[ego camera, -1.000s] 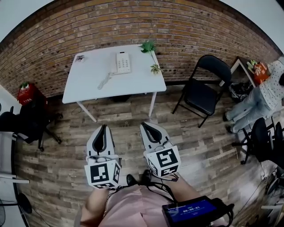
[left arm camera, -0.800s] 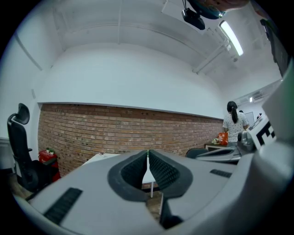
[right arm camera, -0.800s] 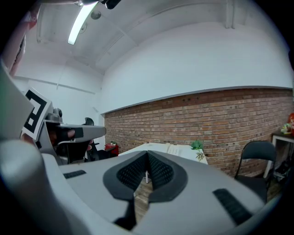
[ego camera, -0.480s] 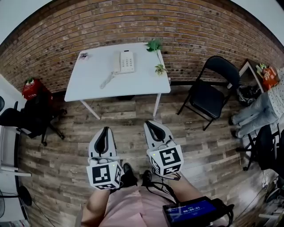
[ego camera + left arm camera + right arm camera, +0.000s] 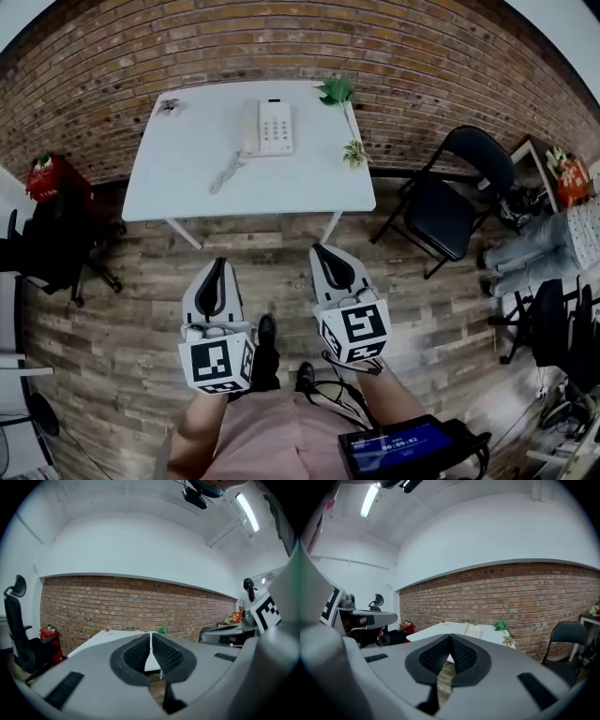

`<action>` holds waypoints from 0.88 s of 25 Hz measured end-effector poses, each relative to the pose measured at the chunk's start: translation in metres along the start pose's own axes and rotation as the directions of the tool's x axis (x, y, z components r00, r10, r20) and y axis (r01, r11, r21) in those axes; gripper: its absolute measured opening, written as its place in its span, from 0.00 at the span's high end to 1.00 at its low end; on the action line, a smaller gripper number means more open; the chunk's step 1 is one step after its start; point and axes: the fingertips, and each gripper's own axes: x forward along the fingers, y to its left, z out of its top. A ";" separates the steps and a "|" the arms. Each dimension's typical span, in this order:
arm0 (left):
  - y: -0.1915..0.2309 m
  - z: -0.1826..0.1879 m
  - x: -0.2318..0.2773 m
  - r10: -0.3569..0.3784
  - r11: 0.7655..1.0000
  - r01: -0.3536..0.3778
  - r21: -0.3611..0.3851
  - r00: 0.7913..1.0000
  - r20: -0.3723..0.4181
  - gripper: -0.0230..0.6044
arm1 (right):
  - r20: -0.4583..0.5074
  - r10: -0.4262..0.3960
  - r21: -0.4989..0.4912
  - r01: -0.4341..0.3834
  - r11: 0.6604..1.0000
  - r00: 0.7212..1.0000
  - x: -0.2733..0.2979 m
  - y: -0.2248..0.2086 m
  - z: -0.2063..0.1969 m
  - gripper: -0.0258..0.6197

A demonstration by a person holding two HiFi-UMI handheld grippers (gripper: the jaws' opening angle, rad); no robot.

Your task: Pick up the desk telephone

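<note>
Pickup not begun: the white push-button desk telephone [image 5: 272, 127], handset apparently on its cradle, sits untouched toward the back of the white rectangular table [image 5: 281, 187] near the red brick wall [image 5: 422, 66]. Its pale cord [image 5: 223, 172] trails across the tabletop, and both grippers are over the wood plank floor [image 5: 141, 300], well short of the table's near edge. Left gripper [image 5: 218, 265]: jaws closed pad to pad, nothing between them; right gripper [image 5: 320, 249]: likewise closed and empty, so by my estimate the approach, jaw opening, grasp and lift all remain.
</note>
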 end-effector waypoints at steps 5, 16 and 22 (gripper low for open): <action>0.021 -0.002 0.060 -0.048 0.999 0.048 0.013 0.999 -0.024 0.93 | -0.008 -0.039 0.010 0.039 0.999 0.999 0.055 -0.021 0.008 0.96; 0.056 0.016 0.139 -0.107 0.994 0.107 0.016 0.994 -0.012 0.93 | -0.032 -0.076 0.034 0.077 0.996 0.997 0.123 -0.042 0.024 0.96; 0.063 0.010 0.165 -0.135 0.991 0.135 0.003 0.990 -0.036 0.93 | -0.044 -0.086 0.045 0.088 0.995 0.995 0.147 -0.051 0.028 0.96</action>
